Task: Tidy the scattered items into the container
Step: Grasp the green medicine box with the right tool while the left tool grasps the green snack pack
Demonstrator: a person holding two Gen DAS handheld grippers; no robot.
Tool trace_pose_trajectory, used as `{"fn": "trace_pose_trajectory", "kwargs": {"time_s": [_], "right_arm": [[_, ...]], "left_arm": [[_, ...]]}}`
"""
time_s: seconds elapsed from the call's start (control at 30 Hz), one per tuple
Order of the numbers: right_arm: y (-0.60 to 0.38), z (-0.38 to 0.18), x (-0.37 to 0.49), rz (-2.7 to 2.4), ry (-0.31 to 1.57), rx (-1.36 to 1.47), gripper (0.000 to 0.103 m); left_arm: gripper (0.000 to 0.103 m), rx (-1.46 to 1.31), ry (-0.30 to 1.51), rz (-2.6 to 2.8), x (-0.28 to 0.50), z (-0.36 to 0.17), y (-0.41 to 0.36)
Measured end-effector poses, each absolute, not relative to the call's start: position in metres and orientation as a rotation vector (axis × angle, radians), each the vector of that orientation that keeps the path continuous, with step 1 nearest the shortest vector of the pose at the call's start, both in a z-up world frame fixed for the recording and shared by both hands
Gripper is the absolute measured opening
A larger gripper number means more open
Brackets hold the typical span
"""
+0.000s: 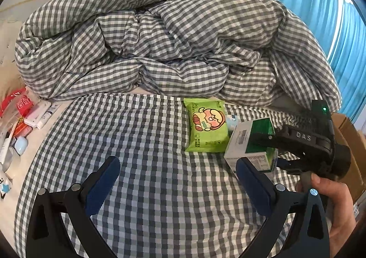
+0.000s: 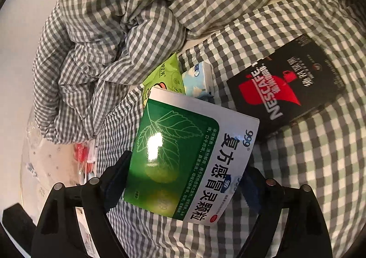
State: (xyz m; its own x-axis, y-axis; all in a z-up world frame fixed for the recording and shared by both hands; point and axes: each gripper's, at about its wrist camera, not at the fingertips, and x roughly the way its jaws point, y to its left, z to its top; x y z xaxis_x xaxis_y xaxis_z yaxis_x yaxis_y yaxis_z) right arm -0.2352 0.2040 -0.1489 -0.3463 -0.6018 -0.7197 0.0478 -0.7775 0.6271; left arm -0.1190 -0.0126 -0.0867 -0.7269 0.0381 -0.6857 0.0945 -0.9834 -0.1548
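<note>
Left wrist view: 2 grippers, 1 person's hand [image 1: 334,207] at lower rt. On checked bedsheet [image 1: 148,166]: 1 green-and-white medicine box [image 1: 249,143], 1 lime wet-wipes pack [image 1: 205,125], 1 pale blue tissue pack [image 1: 232,121] peeking out behind box, just beside wipes. Bunched checked duvet [image 1: 160,36] fills far side. Blue curtain [image 1: 320,18] upper rt. Heap of small toiletries [image 1: 34,116] at far left, off the sheet; can't count them, nor tell what holds them.

Left gripper [image 1: 178,180]: jaws wide apart, nothing btwn them, over bare sheet, pointing downward. Medicine box lies just rt of its rt finger.

Right gripper [image 1: 263,148]: fingers either side of medicine box. Right wrist view: box [image 2: 189,159] sits btwn the two fingers of right gripper [image 2: 183,180], tilted, leaf-print face up w/ glare patch; both pads look to be against its sides, so clamped on box. 1 black Nescafé box [image 2: 288,84] flat on sheet up-rt of it, apart. Wipes [image 2: 164,77] & tissue pack [image 2: 197,79] just beyond box's far edge.
</note>
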Motion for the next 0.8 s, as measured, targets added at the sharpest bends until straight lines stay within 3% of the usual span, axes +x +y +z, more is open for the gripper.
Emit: {"fn": "trace_pose_trajectory", "kwargs": {"time_s": [0.4,0.6,0.8], "right_arm": [[0.292,-0.066,-0.173,-2.517,-0.242,1.365,0.084],[0.336,-0.074,-0.147,-2.539,-0.232,1.417,0.084],[0.336,-0.091,-0.146,-2.489,-0.235,1.440,0.084]], "left_arm": [[0.103,1.201,0.199,-2.992,-0.151,-0.090,0.065],[0.103,1.290,0.300,-2.996,-0.185,-0.112,0.093],[0.103,1.224,0.194,-2.910,-0.221,-0.129,0.083]]}}
